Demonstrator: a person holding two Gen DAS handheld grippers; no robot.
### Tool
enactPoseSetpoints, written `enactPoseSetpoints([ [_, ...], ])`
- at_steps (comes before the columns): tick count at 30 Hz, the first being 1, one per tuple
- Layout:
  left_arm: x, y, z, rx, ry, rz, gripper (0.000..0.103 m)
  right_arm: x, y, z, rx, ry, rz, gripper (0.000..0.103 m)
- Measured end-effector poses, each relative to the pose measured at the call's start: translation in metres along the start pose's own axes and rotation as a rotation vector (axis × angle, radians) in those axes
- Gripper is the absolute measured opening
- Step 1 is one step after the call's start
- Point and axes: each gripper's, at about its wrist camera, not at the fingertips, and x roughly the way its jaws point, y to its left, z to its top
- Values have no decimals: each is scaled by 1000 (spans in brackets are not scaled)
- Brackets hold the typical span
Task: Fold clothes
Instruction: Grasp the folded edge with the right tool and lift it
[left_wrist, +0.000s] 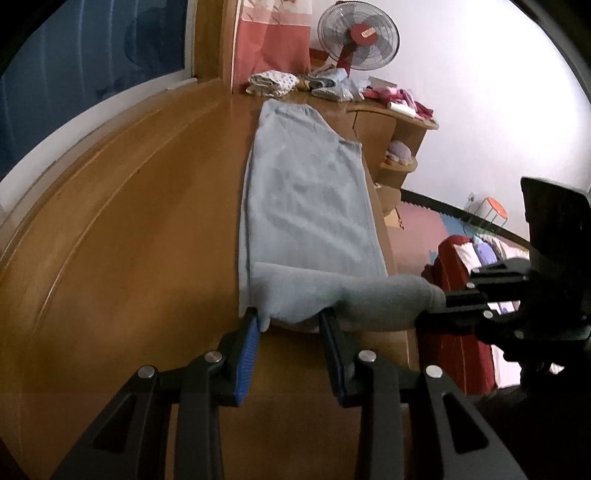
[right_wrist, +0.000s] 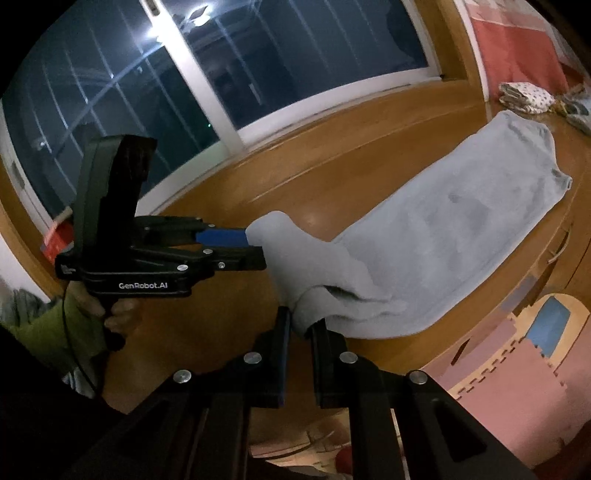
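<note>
A light blue fleece garment lies lengthwise on the wooden table, folded into a long strip. Its near end is lifted and curled back. My left gripper is shut on one near corner of the garment. My right gripper is shut on the other near corner, and it shows in the left wrist view holding the cloth from the right. The left gripper also shows in the right wrist view, clamped on the cloth. The garment stretches toward the far end of the table.
Folded clothes and loose items pile at the table's far end, below a standing fan. A window runs along the table's left side. A foam mat floor and a red chair with clothes are off the right edge.
</note>
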Motion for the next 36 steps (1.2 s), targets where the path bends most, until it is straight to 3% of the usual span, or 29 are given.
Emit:
enactPoseSetpoints([
  [17, 51, 3, 59, -36, 19, 37, 30, 22, -86, 44, 186, -35, 44, 12],
  [24, 91, 12, 79, -87, 48, 46, 30, 51, -134, 50, 302, -3, -39, 12],
  [32, 127, 13, 77, -81, 109, 79, 35, 65, -143, 47, 258, 62, -116, 13],
  [36, 115, 14, 76, -104, 100, 83, 35, 45, -128, 48, 155, 52, -174, 22],
])
